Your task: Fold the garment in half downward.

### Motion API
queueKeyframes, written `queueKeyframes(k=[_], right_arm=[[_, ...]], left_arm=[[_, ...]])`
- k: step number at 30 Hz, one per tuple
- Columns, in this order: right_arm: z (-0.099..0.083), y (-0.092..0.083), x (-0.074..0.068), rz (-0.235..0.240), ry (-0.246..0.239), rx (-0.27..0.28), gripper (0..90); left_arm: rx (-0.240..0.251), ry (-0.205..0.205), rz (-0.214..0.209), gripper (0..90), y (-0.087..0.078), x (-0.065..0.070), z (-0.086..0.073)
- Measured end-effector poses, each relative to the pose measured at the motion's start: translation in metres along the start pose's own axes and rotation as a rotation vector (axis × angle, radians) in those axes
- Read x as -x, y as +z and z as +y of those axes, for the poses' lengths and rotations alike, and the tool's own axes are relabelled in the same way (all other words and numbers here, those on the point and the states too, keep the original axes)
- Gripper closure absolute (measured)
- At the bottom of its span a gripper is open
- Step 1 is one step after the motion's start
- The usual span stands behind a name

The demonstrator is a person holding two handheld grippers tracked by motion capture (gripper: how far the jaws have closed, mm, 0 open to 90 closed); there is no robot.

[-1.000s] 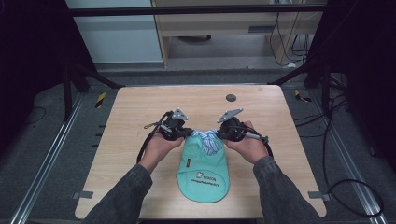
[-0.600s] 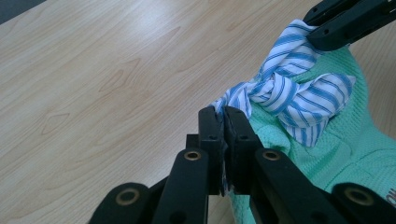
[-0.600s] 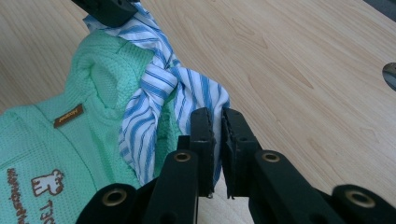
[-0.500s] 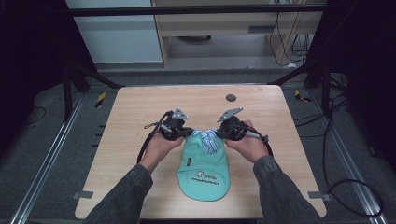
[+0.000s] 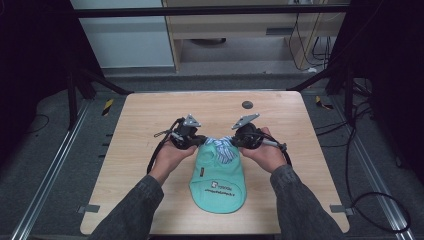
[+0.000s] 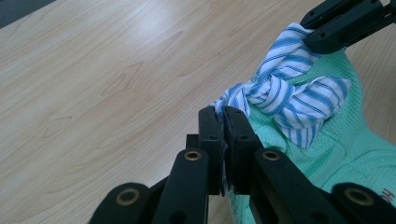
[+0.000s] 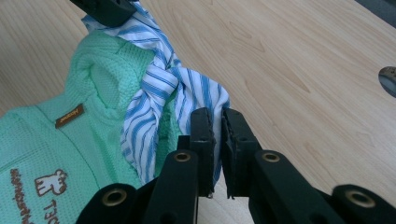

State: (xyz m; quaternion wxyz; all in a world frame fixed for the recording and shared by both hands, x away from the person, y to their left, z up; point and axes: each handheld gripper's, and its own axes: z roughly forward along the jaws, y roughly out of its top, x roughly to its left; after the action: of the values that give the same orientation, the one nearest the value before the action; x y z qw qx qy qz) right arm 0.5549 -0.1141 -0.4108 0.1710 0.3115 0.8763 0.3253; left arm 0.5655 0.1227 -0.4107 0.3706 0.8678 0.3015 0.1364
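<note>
We are counting one mint-green garment [image 5: 218,181] lying on the bench [image 5: 130,150], and one blue-striped white tie [image 5: 223,147] knotted at its collar end. We are counting two tools: the left tool [image 5: 197,142] and the right tool [image 5: 235,141], each pinching one end of the tie. We are noting one dark round disc [image 5: 247,104] near the far edge.
</note>
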Motion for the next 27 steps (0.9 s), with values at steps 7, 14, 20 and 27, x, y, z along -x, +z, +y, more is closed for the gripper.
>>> queueKeyframes(k=[7,14,20,27], right_arm=[[0.005,-0.005,0.003,-0.011,-0.014,0.008,83.5],[0.011,-0.006,0.004,-0.022,-0.032,0.007,83.7],[0.017,-0.007,0.006,-0.03,-0.034,0.021,83.7],[0.022,-0.01,0.008,-0.044,-0.046,0.031,83.8]], left_arm=[[0.013,0.014,0.008,86.7,-0.005,0.0,0.006],[0.021,0.016,0.018,86.8,-0.008,-0.004,0.01],[0.03,0.021,0.026,86.8,-0.011,-0.007,0.014],[0.045,0.024,0.034,86.8,-0.013,-0.009,0.019]])
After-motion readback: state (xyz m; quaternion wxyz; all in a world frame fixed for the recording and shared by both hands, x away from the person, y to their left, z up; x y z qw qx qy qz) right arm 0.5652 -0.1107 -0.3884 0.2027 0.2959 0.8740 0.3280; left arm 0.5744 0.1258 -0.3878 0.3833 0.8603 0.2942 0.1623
